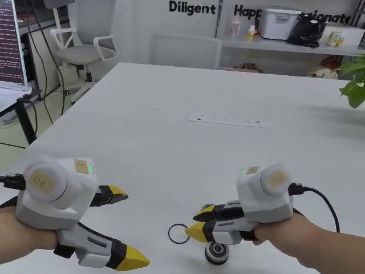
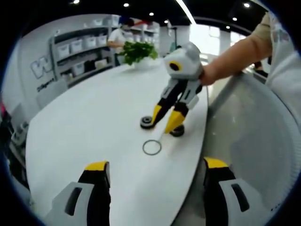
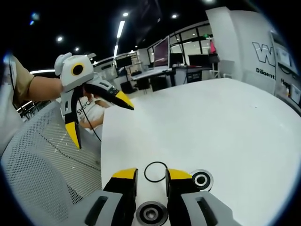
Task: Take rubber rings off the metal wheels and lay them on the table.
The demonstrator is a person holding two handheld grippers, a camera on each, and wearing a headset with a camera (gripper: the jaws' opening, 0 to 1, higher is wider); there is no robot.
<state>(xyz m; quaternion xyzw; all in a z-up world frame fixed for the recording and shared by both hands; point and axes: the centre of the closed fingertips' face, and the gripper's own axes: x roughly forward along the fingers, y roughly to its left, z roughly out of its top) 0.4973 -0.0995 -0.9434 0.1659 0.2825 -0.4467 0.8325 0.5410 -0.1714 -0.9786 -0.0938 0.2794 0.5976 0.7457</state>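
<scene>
One rubber ring (image 1: 178, 233) lies loose on table (image 1: 171, 114). Right gripper (image 1: 198, 224) just beside ring, jaws narrow, empty. Left gripper (image 1: 130, 228) wide, empty. Wheel (image 1: 217, 253) near ring probably next: needs rim pinch.

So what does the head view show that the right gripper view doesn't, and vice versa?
Head view: a power strip and a leafy plant. Right gripper view: desks with monitors and ceiling lights. Both: the loose rubber ring, two metal wheels, the white table, the left tongs and right tongs, both open.
</scene>
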